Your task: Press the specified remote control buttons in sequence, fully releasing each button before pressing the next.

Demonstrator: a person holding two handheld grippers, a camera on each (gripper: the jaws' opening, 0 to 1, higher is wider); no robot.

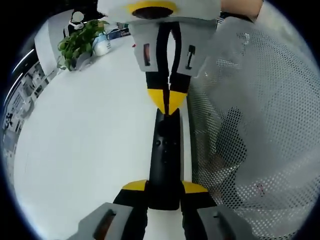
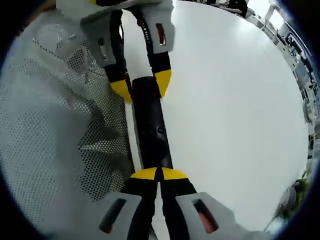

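White table [image 1: 85, 140] underneath, wide and glossy, running back to a blurred office edge. Far left in the left gripper view, at the table's back rim: potted green plant [image 1: 80, 39], with a white rounded object [image 1: 102, 46] just beside it, too small to identify. Centre of that view: long black remote control [image 1: 165, 165], lying lengthwise along the line of sight, small buttons faintly visible on its upper face. Near end of the remote gripped between the yellow-tipped jaws of the left tool [image 1: 164, 187], clamped on either side of the body. At the far end, the right tool [image 1: 168, 102] entering from the top, jaws drawn together to a yellow point, touching or all but touching the remote's far tip. To the right, white perforated mesh fabric [image 1: 250, 125], bunched in folds, lying against the remote's right flank.

Right gripper view, left to right: same mesh fabric [image 2: 55, 120] heaped on the left; remote control [image 2: 151, 127] in the middle, black and narrow, running away from the camera. Right tool [image 2: 159, 174] closed, yellow tips meeting at the remote's near end, probably pressing there, though contact hard to confirm from this angle. Left tool [image 2: 141, 84] at the far end, jaws straddling and gripping the remote. Bare white table [image 2: 235, 100] on the right, hint of green leaves [image 2: 302, 192] at the lower right margin.
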